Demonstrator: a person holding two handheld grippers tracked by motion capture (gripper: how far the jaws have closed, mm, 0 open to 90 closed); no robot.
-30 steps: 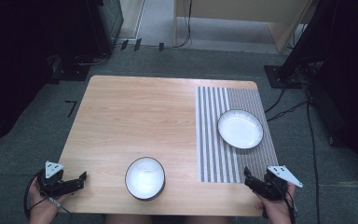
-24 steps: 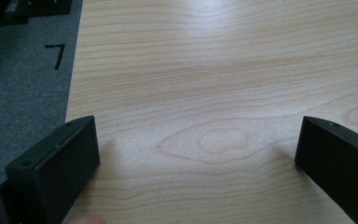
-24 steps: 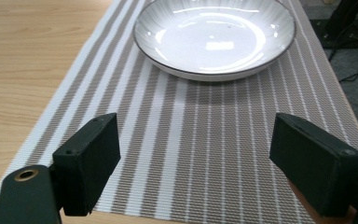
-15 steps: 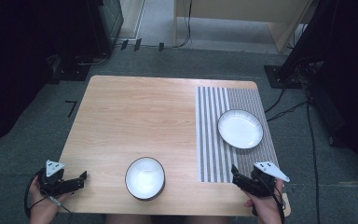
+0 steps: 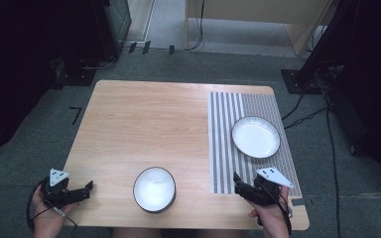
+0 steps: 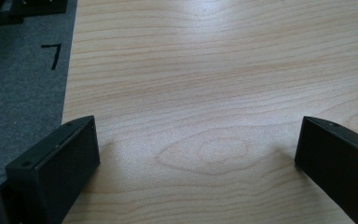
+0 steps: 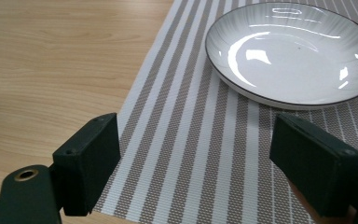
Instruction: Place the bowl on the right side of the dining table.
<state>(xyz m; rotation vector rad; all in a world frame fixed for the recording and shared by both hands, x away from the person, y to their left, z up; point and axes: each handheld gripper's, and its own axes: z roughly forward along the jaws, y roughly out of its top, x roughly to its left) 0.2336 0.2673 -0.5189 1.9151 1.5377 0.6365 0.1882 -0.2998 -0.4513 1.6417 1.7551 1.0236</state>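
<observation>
Now the right gripper (image 5: 243, 187), wide open and empty like the left gripper (image 5: 82, 191), should probably reach far and slowly to the plate (image 5: 255, 137).

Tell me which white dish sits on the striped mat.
The shallow plate, at the table's far right ahead of the right gripper. The deeper bowl sits on bare wood near the front edge.

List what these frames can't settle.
- Bowl, high view: too small and washed out to tell whether anything is inside.
- Plate, right gripper view: far rim cut off by the top and right edges.
- Left gripper, left gripper view: jaw bases cut off by the bottom edge.
</observation>
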